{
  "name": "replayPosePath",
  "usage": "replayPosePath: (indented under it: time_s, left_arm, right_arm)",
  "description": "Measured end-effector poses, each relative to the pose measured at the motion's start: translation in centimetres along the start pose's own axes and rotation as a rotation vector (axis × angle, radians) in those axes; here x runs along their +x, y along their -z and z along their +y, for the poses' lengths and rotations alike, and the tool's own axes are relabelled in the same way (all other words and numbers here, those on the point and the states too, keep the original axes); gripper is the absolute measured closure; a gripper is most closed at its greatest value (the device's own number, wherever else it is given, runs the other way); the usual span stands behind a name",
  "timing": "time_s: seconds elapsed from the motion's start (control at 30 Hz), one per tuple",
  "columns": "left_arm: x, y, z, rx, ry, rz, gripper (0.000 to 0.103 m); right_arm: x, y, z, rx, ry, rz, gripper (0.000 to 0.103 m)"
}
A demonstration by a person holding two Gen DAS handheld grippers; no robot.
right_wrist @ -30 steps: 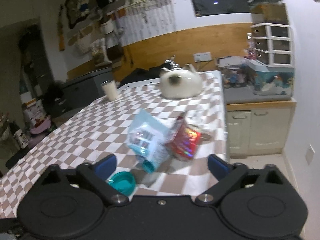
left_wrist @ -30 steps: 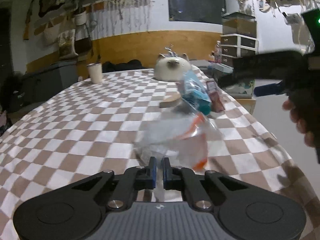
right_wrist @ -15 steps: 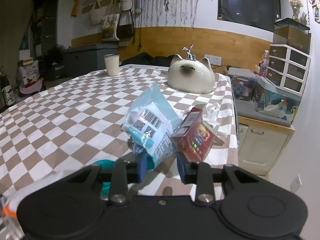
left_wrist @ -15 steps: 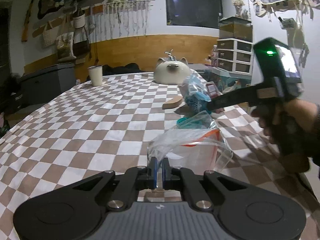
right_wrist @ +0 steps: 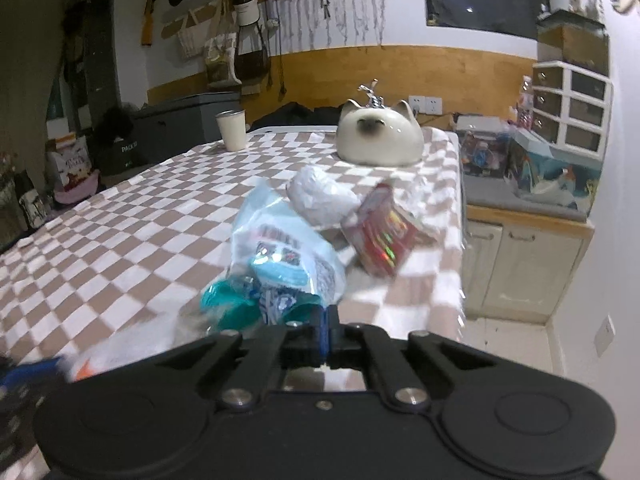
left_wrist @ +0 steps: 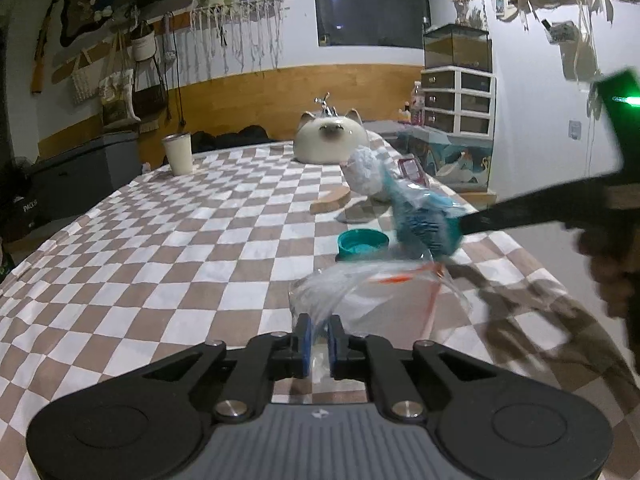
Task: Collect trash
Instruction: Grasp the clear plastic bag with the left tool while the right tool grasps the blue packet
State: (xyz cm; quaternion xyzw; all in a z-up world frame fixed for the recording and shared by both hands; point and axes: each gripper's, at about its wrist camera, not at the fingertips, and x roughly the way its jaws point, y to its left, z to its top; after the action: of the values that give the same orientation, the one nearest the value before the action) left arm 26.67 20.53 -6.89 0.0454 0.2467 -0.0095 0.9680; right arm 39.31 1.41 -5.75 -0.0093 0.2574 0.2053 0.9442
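Observation:
My left gripper (left_wrist: 318, 330) is shut on the edge of a clear plastic bag with an orange rim (left_wrist: 376, 296), which lies open on the checkered tablecloth (left_wrist: 192, 240). My right gripper (right_wrist: 325, 322) is shut on a light blue snack wrapper (right_wrist: 280, 248) and holds it lifted just beyond the bag's mouth; in the left wrist view the wrapper (left_wrist: 416, 216) hangs from the right gripper's fingers. A teal lid (left_wrist: 362, 242), a crumpled white tissue (right_wrist: 320, 196) and a red foil packet (right_wrist: 384, 236) lie on the table.
A cat-shaped ceramic piece (left_wrist: 330, 140) and a white cup (left_wrist: 178, 154) stand at the far end. A tan wedge (left_wrist: 330, 202) lies mid-table. The table's right edge (right_wrist: 460, 240) drops to a cabinet and floor.
My right gripper closed on the blue wrapper and lifted it toward the bag. My left gripper kept its hold on the bag.

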Motion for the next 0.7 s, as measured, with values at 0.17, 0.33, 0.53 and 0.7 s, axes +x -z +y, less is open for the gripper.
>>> replayPosePath:
  time_s: [0.17,0.33,0.53,0.7]
  left_arm:
    - [0.5,-0.1,-0.5,0.020,-0.011,0.016,0.081]
    - [1.8,-0.4,-0.8,0.028,-0.037,0.074,0.077]
    - [2.1,-0.4,-0.7,0.023,-0.024,0.093,0.079]
    - [2.2,-0.5,-0.6,0.006,-0.029,0.100,0.085]
  right_arm:
    - [-3.3,2.0,-0.8,0.050,-0.044,0.014,0.103]
    - [-4.9,3.6,-1.2,0.075,-0.079,0.025,0.103]
    - [-4.6,4.1,-1.1,0.065,-0.103,0.025,0.089]
    - [-3.9,4.1,-0.9,0.065,-0.101,0.027,0.085]
